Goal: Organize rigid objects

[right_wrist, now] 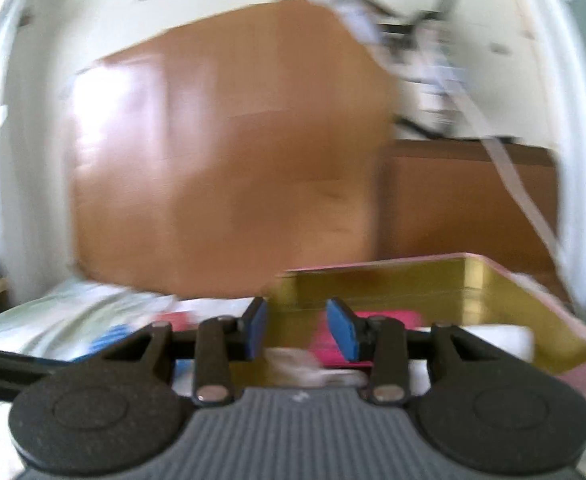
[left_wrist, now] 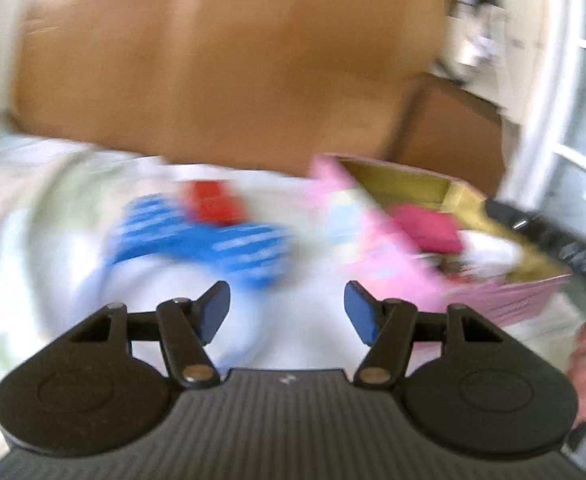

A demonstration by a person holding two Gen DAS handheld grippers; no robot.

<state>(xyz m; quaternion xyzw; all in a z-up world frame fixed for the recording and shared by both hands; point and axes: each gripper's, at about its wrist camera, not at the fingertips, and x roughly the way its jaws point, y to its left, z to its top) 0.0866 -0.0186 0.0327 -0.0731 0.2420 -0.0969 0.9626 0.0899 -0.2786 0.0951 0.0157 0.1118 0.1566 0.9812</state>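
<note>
Both views are motion-blurred. A pink box (left_wrist: 505, 300) with a gold inside lies open on a pale sheet; a magenta block (left_wrist: 429, 226) and something white (left_wrist: 493, 250) rest inside it. Left of the box lie a blue-and-white striped object (left_wrist: 213, 240) and a red block (left_wrist: 213, 202). My left gripper (left_wrist: 287, 306) hangs open over the sheet, short of these, nothing between its blue pads. My right gripper (right_wrist: 297, 326) is open at the box's near edge, empty, with the gold wall (right_wrist: 393, 284) and magenta block (right_wrist: 377, 316) beyond. Part of the right gripper's body (left_wrist: 553, 236) shows over the box.
A large wooden headboard or cabinet (left_wrist: 221, 72) stands behind the sheet-covered surface (left_wrist: 33, 200). A lower brown unit (right_wrist: 469, 200) sits to its right, with clutter and cables (right_wrist: 425, 60) above. A white frame and window (left_wrist: 565, 80) line the right edge.
</note>
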